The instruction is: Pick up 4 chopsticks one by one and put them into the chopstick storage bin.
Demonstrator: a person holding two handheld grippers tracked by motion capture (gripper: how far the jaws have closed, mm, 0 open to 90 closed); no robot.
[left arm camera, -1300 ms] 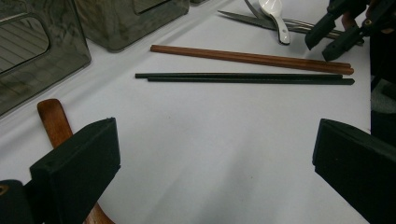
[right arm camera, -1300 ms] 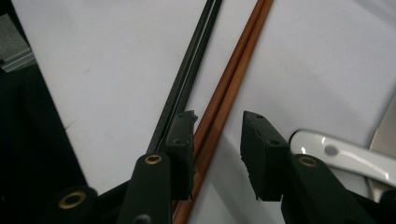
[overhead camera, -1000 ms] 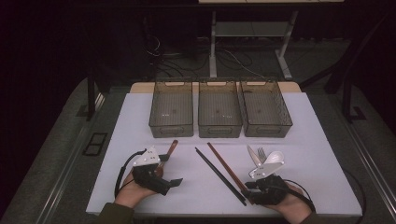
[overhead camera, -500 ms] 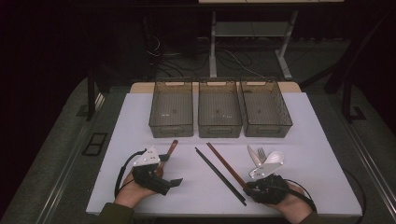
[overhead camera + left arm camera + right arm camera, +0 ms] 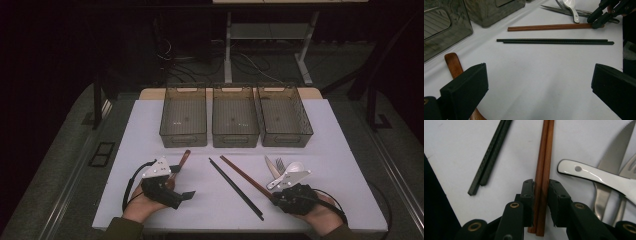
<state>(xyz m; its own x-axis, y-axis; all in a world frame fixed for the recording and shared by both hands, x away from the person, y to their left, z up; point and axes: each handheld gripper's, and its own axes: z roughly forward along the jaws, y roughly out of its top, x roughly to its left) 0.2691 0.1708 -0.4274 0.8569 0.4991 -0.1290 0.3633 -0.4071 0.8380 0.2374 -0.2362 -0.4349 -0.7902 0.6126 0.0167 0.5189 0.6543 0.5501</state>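
Right gripper (image 5: 541, 195) closing in on the brown chopsticks (image 5: 544, 170), jaws just drawn tighter, pads at both sides of the pair near its end on the white tabletop (image 5: 320, 130). Black chopsticks (image 5: 235, 187) just beside. Left gripper (image 5: 536, 82) wide open, nothing between, wooden spoon (image 5: 454, 65) alongside.

No text, label, brand, number or sign can be read anywhere in these views. The grey three-cornered plates on the grippers carry a few small dark marks, too tiny and blurred to make out as letters or figures.
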